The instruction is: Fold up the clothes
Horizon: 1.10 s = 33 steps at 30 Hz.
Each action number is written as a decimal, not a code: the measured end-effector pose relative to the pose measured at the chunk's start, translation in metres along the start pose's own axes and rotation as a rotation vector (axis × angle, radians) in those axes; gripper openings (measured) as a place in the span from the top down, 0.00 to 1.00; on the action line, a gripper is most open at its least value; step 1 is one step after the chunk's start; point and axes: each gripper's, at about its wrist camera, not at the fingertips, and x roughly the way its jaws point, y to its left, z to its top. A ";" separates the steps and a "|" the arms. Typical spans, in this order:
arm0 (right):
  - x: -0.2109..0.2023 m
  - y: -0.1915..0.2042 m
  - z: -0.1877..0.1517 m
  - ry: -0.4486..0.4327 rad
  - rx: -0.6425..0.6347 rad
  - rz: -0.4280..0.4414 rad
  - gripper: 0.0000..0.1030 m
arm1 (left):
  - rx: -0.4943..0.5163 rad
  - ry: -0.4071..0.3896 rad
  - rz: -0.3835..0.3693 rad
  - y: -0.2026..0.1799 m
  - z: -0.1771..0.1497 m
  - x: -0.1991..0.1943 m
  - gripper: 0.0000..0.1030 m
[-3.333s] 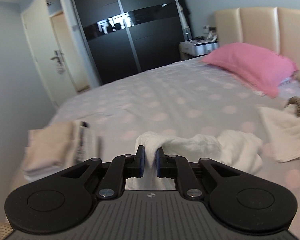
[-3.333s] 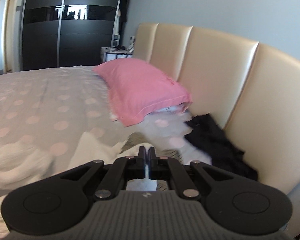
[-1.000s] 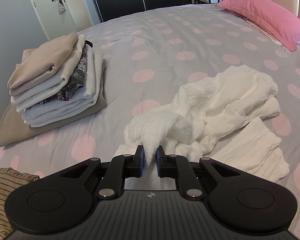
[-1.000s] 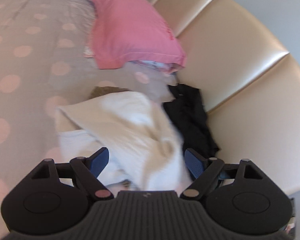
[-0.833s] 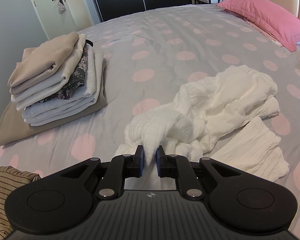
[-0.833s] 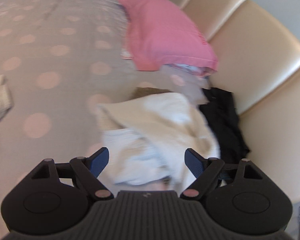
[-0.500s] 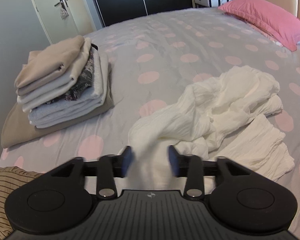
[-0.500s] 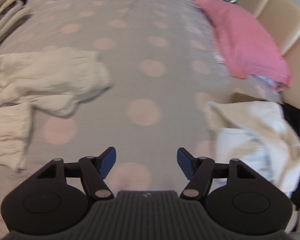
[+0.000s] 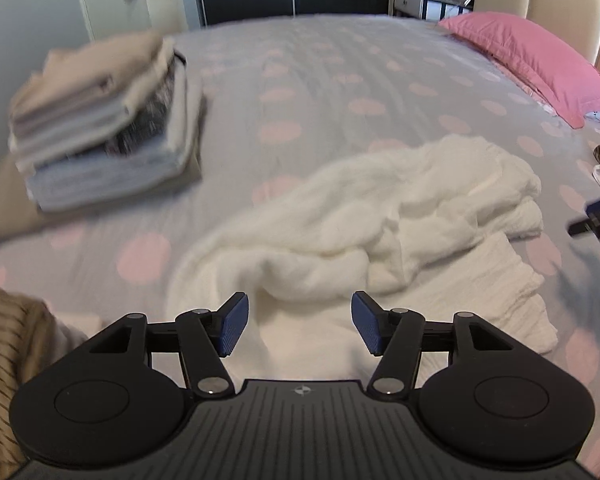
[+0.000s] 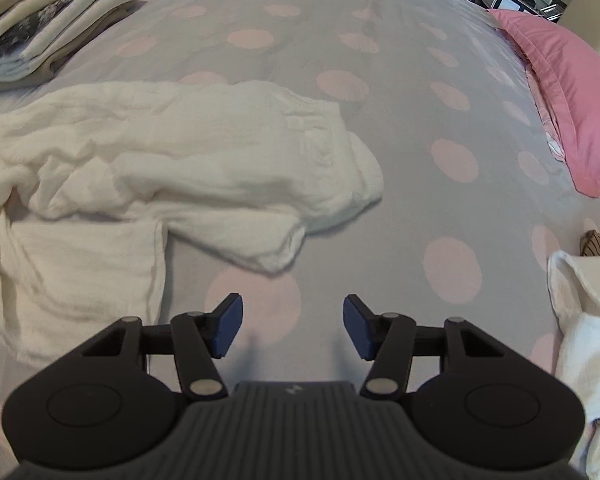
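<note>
A crumpled white garment (image 9: 384, 216) lies on the polka-dot bed, spread from the near edge toward the middle. My left gripper (image 9: 296, 326) hovers open just over its near end, nothing between the blue pads. In the right wrist view the same white garment (image 10: 172, 168) fills the left half. My right gripper (image 10: 288, 326) is open over bare sheet to the right of it. The right gripper's tip (image 9: 598, 220) shows dark at the right edge of the left wrist view.
A stack of folded clothes (image 9: 100, 120) sits at the left on the bed (image 9: 320, 80). A pink pillow (image 9: 532, 56) lies by the headboard. Another white cloth (image 10: 584, 320) lies at the right, striped fabric (image 9: 8, 344) at the near left.
My left gripper let go of the white garment and opened wide; the cloth dropped flat. My right gripper, open, swung left from the white cloth by the headboard toward the garment.
</note>
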 end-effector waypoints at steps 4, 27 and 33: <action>0.021 0.007 0.023 -0.002 -0.011 -0.001 0.42 | -0.025 0.038 0.023 0.003 -0.006 0.015 0.39; 0.003 0.009 0.017 -0.053 -0.066 -0.109 0.96 | -0.013 0.178 -0.025 0.005 -0.015 0.036 0.98; -0.043 -0.031 -0.049 -0.001 0.009 -0.171 0.96 | 0.035 0.117 -0.056 -0.003 -0.013 0.013 0.96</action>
